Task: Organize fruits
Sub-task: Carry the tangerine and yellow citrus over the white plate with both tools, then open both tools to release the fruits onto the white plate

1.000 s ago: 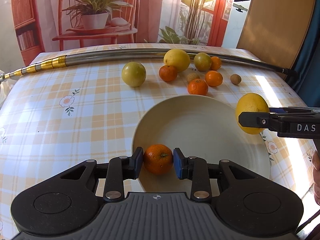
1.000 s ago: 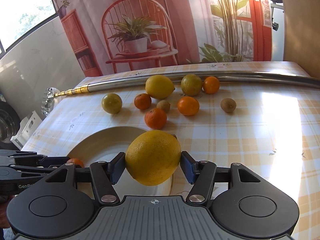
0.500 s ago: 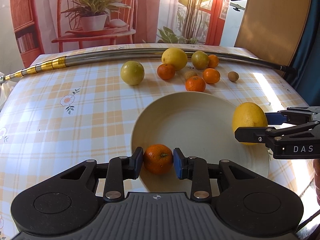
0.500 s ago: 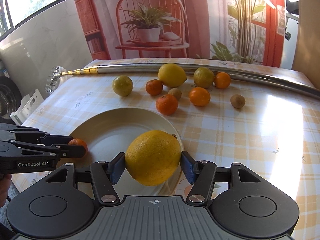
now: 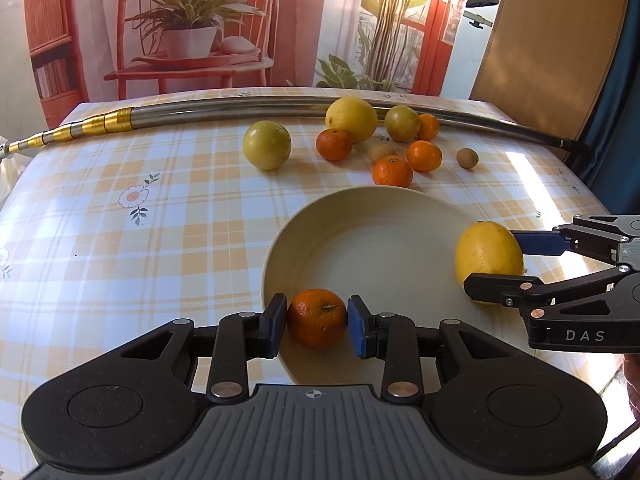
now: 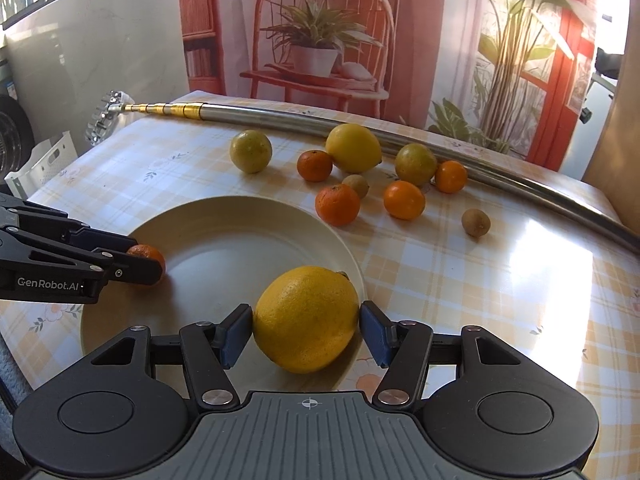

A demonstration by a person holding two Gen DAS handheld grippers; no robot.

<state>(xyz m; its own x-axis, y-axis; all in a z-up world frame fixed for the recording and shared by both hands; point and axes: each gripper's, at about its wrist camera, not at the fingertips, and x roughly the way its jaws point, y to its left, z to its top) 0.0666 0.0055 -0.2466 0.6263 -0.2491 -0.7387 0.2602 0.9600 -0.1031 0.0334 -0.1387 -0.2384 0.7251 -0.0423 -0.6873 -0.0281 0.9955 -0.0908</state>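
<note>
Sunlit and checked in yellow, my worktop (image 6: 500, 280) carries a pale plate (image 6: 248, 216), which I take as my landmark. A long metal pole (image 6: 304, 122) lies across the far side beyond it.

My left gripper (image 5: 317, 318) is clamped on a small orange (image 5: 317, 318) at the plate's near rim in the left wrist view; whether the fruit rests on the plate or hangs just above it I cannot tell. My right gripper (image 6: 306, 330) is closed on a big lemon (image 6: 306, 318), which sits over the plate's opposite edge, partly above the rim.

Beyond the plate, loose fruit waits: a green citrus (image 6: 251, 151), a second lemon (image 6: 353, 147), several small oranges and two brown kiwis (one just beside the nearest orange (image 6: 337, 205)).

I judge this the delivery step, with both fruits brought to the plate and neither let go. Next I should lower each until it is seated on the plate's floor, well inside the rim, then part the jaws gently so neither fruit rolls (the lemon looks likelier to tip off the edge). After that, I go for the fruit behind the plate.
</note>
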